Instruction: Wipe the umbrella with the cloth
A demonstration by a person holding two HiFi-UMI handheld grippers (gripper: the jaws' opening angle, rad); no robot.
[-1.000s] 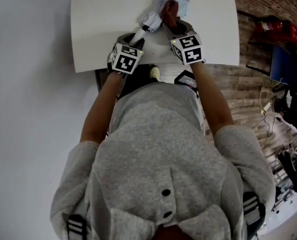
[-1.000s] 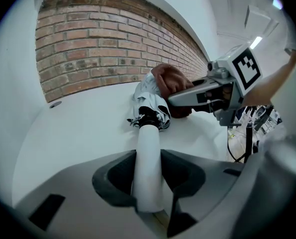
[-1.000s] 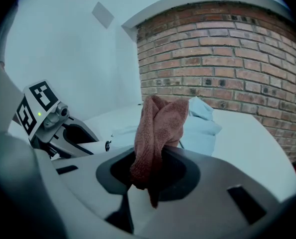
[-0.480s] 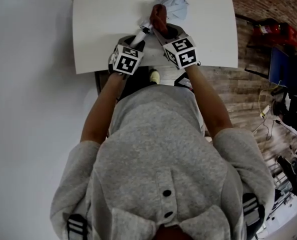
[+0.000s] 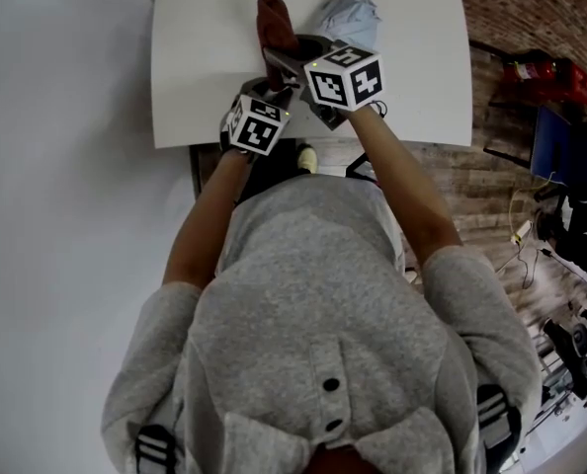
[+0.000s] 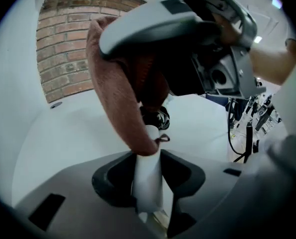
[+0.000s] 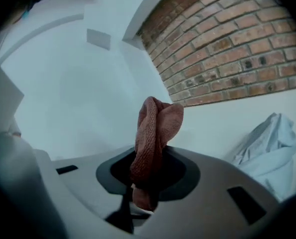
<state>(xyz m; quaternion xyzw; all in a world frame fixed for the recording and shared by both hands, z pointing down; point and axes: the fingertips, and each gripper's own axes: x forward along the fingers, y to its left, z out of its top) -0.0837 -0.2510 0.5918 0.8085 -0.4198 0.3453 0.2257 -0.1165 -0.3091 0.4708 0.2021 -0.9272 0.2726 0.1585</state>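
Observation:
A folded umbrella lies on the white table (image 5: 205,57). Its pale blue-grey canopy (image 5: 349,16) bunches at the far edge and also shows in the right gripper view (image 7: 267,148). My left gripper (image 5: 272,89) is shut on the umbrella's white handle (image 6: 148,176). My right gripper (image 5: 286,52) is shut on a reddish-brown cloth (image 5: 271,20), which stands up between its jaws (image 7: 153,128). In the left gripper view the cloth (image 6: 115,93) hangs down onto the top of the handle, with the right gripper's body (image 6: 188,39) right above it.
The table's near edge (image 5: 412,138) runs just behind both grippers. On the wooden floor to the right are cables, dark equipment (image 5: 570,215) and a red object (image 5: 545,67). A brick wall (image 7: 237,44) stands beyond the table.
My right gripper has carried the cloth leftward off the canopy and along the umbrella, so it now sits above the handle by the left gripper. The left gripper has shifted only slightly.

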